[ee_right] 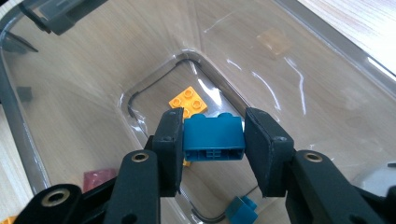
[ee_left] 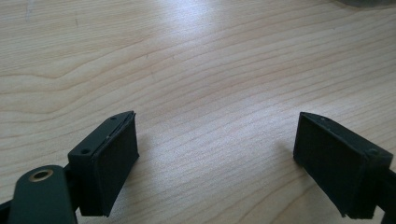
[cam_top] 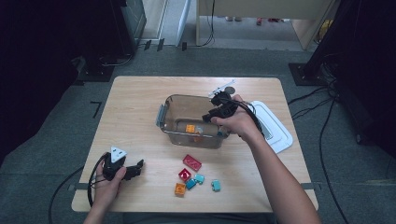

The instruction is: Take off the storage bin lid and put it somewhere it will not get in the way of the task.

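My right gripper [cam_top: 212,115] hangs over the near right part of a clear plastic container [cam_top: 164,114], shut on a blue two-stud brick [ee_right: 214,138] that sits squarely between its pads. An orange brick [cam_top: 190,128] lies on the container's bottom, below the held brick [ee_right: 188,102]. My left gripper [cam_top: 137,167] rests low at the table's front left, open, with bare wood between its pads [ee_left: 112,163].
Several loose bricks lie in front of the container: a red plate [cam_top: 192,162], a small red one [cam_top: 184,175], an orange one [cam_top: 180,189] and teal ones [cam_top: 215,185]. A white lid [cam_top: 275,126] lies to the right of the container.
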Demonstrator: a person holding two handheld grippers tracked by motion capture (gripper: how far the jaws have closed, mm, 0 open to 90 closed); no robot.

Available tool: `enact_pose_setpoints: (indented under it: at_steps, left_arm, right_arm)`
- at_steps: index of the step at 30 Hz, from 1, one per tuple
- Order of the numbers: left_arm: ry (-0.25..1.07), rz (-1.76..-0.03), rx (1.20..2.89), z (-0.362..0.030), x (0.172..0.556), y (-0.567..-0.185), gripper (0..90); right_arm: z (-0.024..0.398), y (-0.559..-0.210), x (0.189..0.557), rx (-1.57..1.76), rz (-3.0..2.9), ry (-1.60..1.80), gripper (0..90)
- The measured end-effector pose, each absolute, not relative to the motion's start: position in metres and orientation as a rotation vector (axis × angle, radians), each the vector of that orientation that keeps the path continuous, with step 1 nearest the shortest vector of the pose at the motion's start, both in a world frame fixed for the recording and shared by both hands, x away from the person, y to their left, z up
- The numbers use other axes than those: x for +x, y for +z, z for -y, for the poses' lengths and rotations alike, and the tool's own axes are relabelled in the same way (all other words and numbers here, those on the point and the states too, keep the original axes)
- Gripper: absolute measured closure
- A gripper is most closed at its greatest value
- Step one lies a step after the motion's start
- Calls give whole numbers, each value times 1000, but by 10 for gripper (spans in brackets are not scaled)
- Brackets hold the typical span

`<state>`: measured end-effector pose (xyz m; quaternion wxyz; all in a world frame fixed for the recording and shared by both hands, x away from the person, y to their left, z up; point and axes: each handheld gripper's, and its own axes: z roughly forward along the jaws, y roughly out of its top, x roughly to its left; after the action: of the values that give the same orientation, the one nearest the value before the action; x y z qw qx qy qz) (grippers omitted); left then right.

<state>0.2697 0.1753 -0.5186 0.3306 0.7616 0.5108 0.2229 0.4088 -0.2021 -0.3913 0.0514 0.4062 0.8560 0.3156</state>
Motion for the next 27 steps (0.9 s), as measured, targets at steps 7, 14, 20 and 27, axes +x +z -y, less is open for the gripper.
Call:
enact_pose_setpoints:
  at_steps: [7, 14, 20, 27]
  left_arm:
    - [583, -1335, 1992, -175, 270, -519, 137]
    - [583, -1335, 1991, -175, 270, -519, 137]
    - [583, -1336, 1991, -175, 270, -519, 137]
    - [585, -1335, 1991, -175, 270, -519, 137]
  right_arm:
    - [202, -390, 409, 1246, -2600, 962, 583]
    - [204, -387, 407, 1258, -2581, 985, 524]
    - [207, -376, 399, 1225, -2549, 1039, 519]
    - [210, -361, 381, 1166, -2525, 1103, 513]
